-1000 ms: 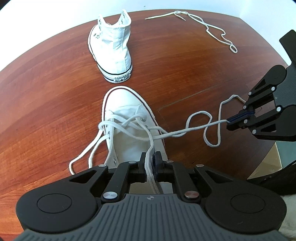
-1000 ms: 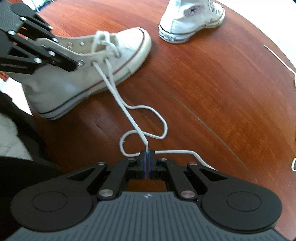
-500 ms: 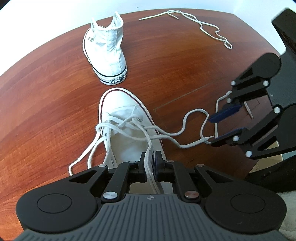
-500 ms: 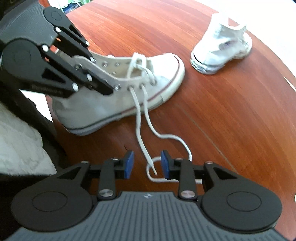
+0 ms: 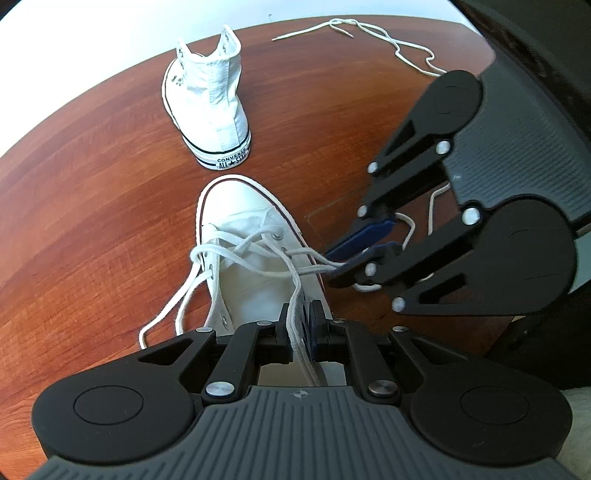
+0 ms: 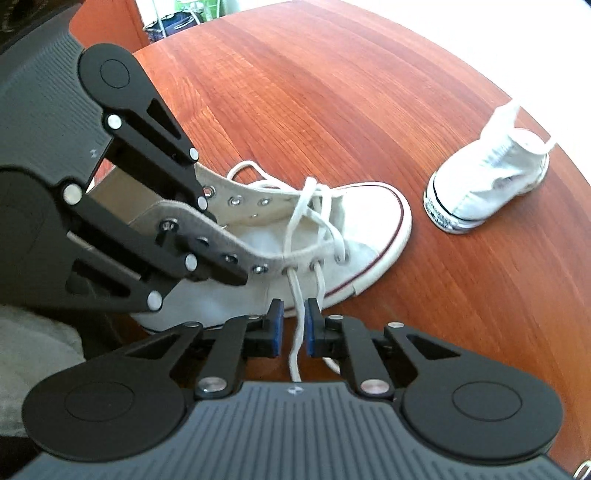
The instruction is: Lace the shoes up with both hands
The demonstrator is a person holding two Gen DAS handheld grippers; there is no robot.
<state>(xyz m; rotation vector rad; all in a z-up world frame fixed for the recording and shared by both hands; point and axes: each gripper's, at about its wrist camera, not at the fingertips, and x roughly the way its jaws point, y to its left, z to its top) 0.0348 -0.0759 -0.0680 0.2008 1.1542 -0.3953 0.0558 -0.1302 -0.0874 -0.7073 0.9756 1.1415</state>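
Near shoe (image 5: 255,273) lay on counter (image 5: 92,206), toe pointing away. Left gripper (image 5: 300,325): fingers clamped on shoe's eyelet edge. Right gripper (image 6: 294,328): fingers just closing, slightly apart, lace (image 6: 295,347) between. Second shoe (image 5: 210,107) beyond; spare lace (image 5: 388,40) far.

Two white shoes (image 5: 255,266), two laces (image 5: 391,40), two tongs (image 5: 301,325)

White canvas shoe (image 5: 255,280) with woven cloth lace (image 5: 236,254) on a glossy reddish wood table (image 5: 92,192).

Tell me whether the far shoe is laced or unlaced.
Unlaced: the far shoe shows bare eyelets, and a loose lace lies apart on the table.
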